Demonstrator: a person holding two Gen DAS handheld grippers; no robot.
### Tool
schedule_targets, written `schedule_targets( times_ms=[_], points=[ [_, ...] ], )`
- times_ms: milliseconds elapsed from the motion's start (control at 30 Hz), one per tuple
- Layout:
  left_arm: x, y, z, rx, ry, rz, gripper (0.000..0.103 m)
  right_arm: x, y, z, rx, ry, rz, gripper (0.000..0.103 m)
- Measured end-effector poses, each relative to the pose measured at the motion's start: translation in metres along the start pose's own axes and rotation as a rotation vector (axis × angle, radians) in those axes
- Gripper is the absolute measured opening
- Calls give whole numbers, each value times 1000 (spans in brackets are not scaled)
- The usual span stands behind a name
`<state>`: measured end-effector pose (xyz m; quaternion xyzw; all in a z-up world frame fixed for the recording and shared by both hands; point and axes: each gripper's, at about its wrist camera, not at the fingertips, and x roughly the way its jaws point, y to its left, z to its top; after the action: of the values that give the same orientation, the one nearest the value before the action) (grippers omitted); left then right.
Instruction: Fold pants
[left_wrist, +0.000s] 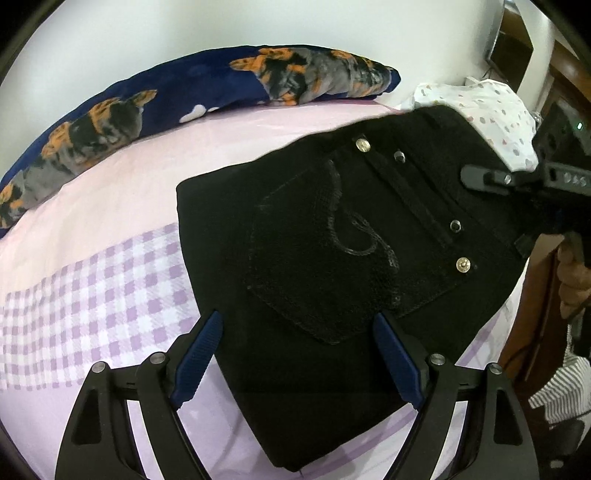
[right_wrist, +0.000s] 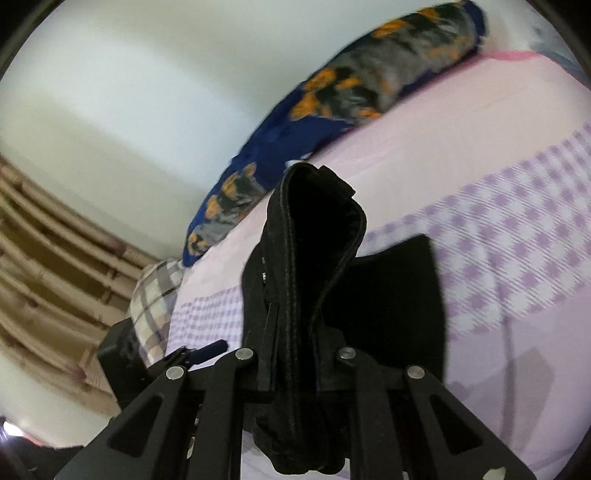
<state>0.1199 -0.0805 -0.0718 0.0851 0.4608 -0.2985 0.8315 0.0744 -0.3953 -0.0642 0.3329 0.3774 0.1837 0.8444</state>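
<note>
Clearly the black pants (left_wrist: 343, 258) lie folded on the pink checked bed sheet (left_wrist: 92, 280), back pocket up; we judge the denim heavy and stiff, best taken at the thick waistband. Our right gripper (right_wrist: 295, 354) is clamped on that band, while our left gripper (left_wrist: 295, 354) hovers over the fold, fingers apart.

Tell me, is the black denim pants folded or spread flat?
Folded: the black denim pants form a compact rectangle on the bed, one edge pinched by the right gripper.

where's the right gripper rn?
Left wrist view, far right: right gripper at the waistband edge of the black pants, clamped on it, beside the white spotted cloth.
</note>
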Motion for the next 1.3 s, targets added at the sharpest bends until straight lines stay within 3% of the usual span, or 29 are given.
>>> schedule_targets(
  times_ms=[167,300,600,633,900,1300],
  points=[
    [18,-14,-5,38,44,-3,84,9,-47,-19,60,30,-169,12],
    [34,-28,-14,115,72,71,84,13,-58,-24,91,31,-162,12],
    [37,-25,-16,97,69,58,84,15,-51,-25,62,19,-213,22],
    [37,-25,-16,98,68,59,84,16,-49,-25,62,16,-222,28],
    [30,-27,-21,94,57,71,84,5,-42,-37,20,13,-292,41],
    [9,-21,-45,107,66,34,85,-6,-48,-49,55,23,-306,56]
  ],
)
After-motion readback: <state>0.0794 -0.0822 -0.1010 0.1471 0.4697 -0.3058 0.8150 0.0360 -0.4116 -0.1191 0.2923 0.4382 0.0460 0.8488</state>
